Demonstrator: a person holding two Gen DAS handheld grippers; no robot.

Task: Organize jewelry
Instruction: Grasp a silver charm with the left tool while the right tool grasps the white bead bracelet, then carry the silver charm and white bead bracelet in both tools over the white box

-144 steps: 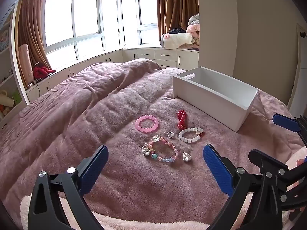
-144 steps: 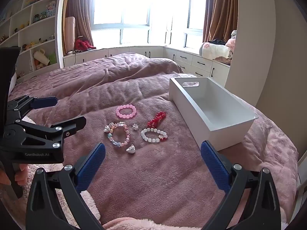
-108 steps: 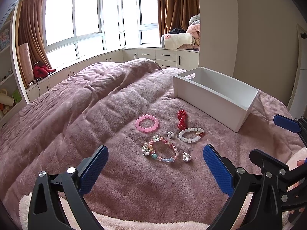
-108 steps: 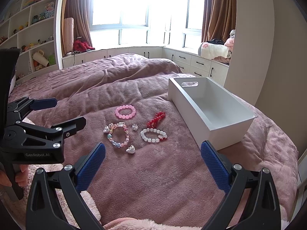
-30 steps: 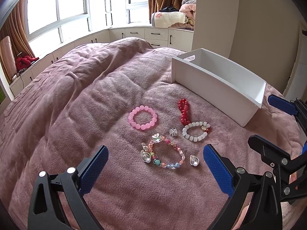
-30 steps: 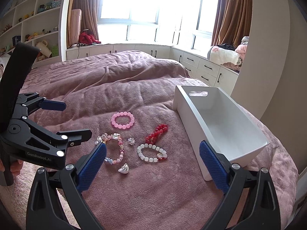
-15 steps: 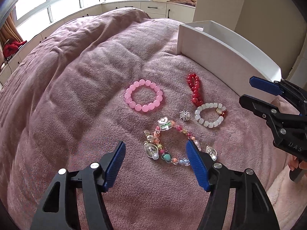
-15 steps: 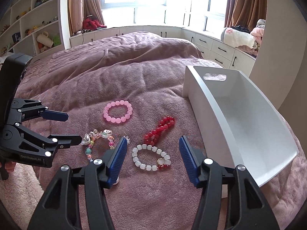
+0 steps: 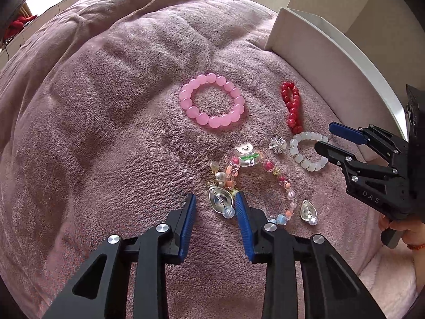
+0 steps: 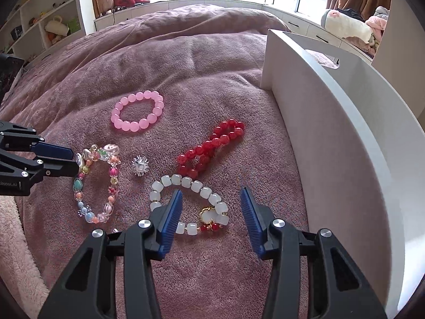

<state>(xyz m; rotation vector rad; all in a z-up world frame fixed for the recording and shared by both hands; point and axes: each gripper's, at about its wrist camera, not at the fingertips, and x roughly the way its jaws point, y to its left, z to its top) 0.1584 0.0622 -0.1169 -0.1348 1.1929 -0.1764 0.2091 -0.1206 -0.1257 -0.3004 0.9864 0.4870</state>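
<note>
Jewelry lies on a mauve blanket (image 9: 93,106). My left gripper (image 9: 215,204) is partly open, its pads flanking a silver teardrop earring (image 9: 221,201) beside the multicolour charm bracelet (image 9: 265,183). My right gripper (image 10: 211,199) is partly open around the near right side of the white bead bracelet (image 10: 191,183); it also shows in the left wrist view (image 9: 325,139). A pink bead bracelet (image 9: 211,100), a red bead bracelet (image 10: 212,146), a small silver spiky charm (image 10: 140,165) and a second silver earring (image 9: 308,212) lie nearby.
A white open bin (image 10: 332,133) stands on the bed just right of the jewelry, close to my right gripper. A fluffy pale pink throw (image 10: 16,252) lies at the near edge. Shelves, window cabinets and soft toys are far behind.
Both grippers have moved forward and down to the jewelry and narrowed. The left now brackets the silver earring; the right now straddles the white bracelet.
</note>
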